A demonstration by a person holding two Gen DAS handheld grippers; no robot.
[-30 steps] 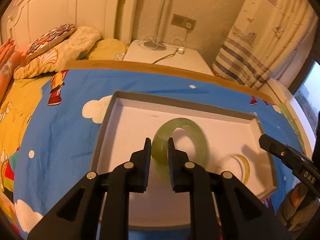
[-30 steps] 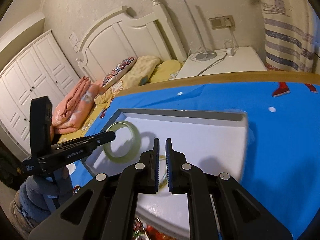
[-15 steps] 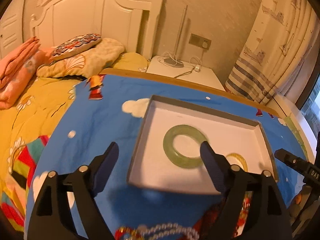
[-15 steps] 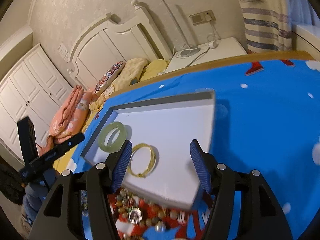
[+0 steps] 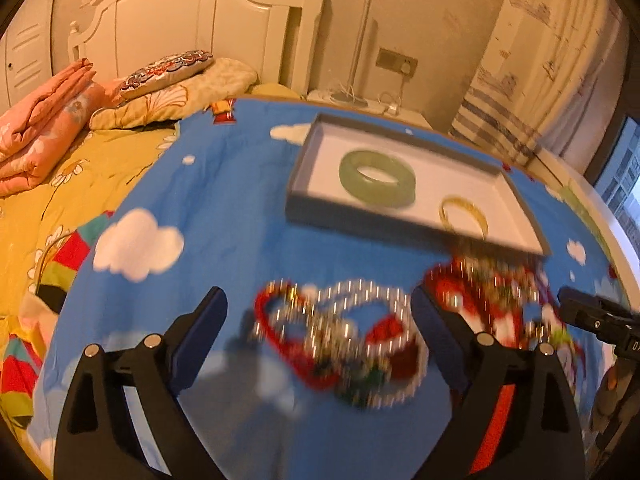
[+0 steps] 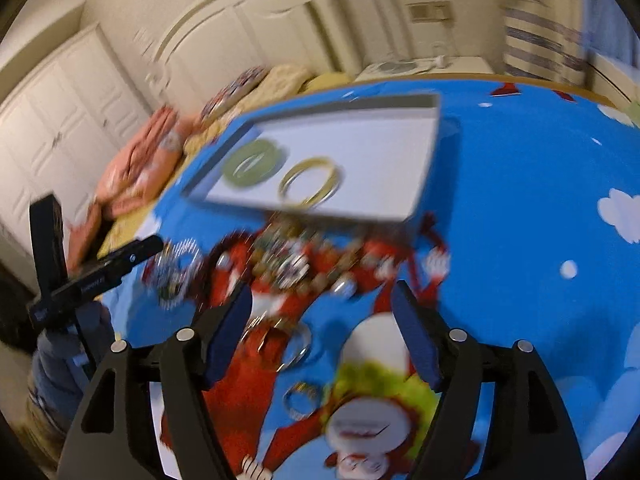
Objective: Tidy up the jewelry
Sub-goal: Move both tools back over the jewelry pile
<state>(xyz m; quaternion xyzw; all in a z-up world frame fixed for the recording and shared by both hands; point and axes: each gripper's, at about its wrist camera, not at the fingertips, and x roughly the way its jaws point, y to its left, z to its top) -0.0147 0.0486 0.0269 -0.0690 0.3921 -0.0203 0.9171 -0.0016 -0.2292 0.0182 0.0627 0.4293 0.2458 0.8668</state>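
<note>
A grey tray [image 5: 384, 226] with a white floor lies on the blue bedspread. In it rest a green jade bangle [image 5: 376, 176] and a thin gold bangle [image 5: 464, 214]; both also show in the right wrist view, the green bangle [image 6: 252, 164] left of the gold bangle [image 6: 312, 182]. A blurred heap of beads and red cords [image 5: 344, 340] lies in front of the tray. My left gripper [image 5: 318, 312] hangs above that heap, its jaws opening wide, nothing between them. My right gripper [image 6: 322, 300] stands over the pile of jewelry [image 6: 296, 264], jaws opening, nothing gripped.
Small loose rings [image 6: 298, 398] lie on the cartoon print near my right gripper. Pillows [image 5: 168, 76] and a folded pink quilt [image 5: 36, 128] sit at the head of the bed. A white nightstand [image 5: 372, 100] and a curtain [image 5: 540, 80] stand behind the tray.
Both grippers let go of their bangles, which now lie flat in the tray. Both pulled back from the tray to over the jewelry heap, and their jaws spread wide.
</note>
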